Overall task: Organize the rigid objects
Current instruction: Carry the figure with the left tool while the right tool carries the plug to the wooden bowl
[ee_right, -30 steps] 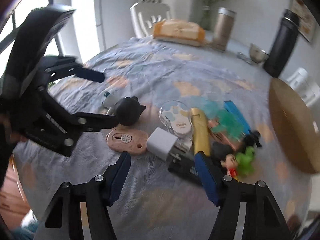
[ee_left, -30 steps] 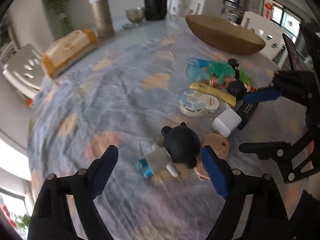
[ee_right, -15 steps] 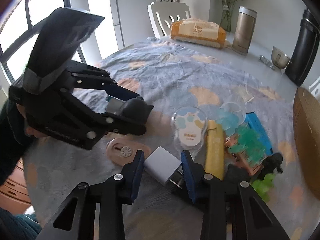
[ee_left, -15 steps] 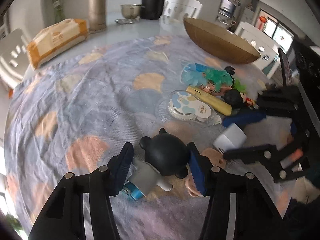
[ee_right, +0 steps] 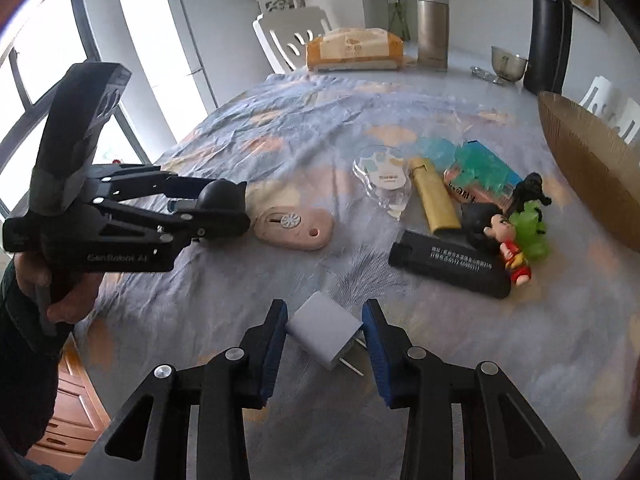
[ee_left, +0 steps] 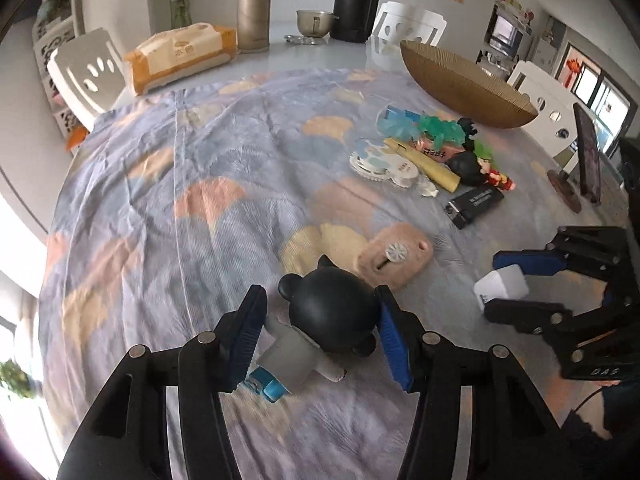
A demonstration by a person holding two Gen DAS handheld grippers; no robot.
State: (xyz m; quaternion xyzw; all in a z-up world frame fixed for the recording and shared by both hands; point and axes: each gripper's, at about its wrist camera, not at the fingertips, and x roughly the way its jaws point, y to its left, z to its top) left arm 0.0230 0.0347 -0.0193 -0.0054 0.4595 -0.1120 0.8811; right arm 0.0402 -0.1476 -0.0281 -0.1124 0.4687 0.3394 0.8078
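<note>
blue-and-peach cloth covers the tabletop, with the ribbed brown bowl at the far right edge, still empty as far as i can see. the clutter pile (yellow tube, black lighter, little figures) sits just in front of it. biggest change: a second ago both tools were spread wide over their targets, now both have clamped down. left hand-held gripper has its blue pads pressed on the black-headed toy, beside the pink tape roller. right hand-held gripper is narrow, pinching the white charger, prongs sticking out. so both grabs look done, and i'd guess the carry to the bowl is next.
</note>
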